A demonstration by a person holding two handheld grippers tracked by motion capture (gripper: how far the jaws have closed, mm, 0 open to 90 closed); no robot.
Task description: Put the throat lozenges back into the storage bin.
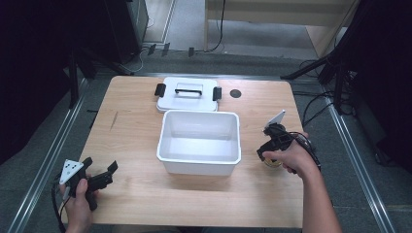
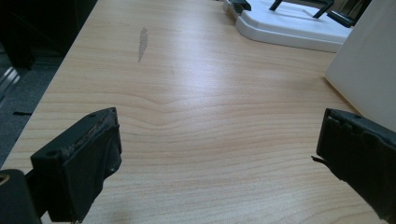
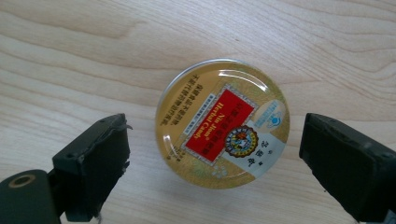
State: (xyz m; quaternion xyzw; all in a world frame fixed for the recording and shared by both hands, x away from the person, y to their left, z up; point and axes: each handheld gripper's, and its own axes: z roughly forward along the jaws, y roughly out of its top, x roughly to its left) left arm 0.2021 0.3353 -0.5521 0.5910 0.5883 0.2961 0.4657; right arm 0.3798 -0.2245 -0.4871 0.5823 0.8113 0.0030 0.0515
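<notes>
A round gold candy tin (image 3: pixel 222 123) with a red label lies flat on the wooden table. My right gripper (image 3: pixel 215 161) hangs straight over it, open, one jaw on each side and neither touching it. In the high view that gripper (image 1: pixel 273 148) is to the right of the white bin (image 1: pixel 199 142), and the tin (image 1: pixel 273 163) peeks out beneath the hand. My left gripper (image 1: pixel 104 175) is open near the table's front left corner; nothing lies between its jaws (image 2: pixel 217 163) but bare wood.
The open white bin stands mid-table; its wall (image 2: pixel 369 70) shows at right in the left gripper view. Behind it lies the white lid (image 1: pixel 188 94) with black handle and clips. A dark round hole (image 1: pixel 235 93) sits in the tabletop at back right. A grey scuff (image 2: pixel 142 43) marks the wood.
</notes>
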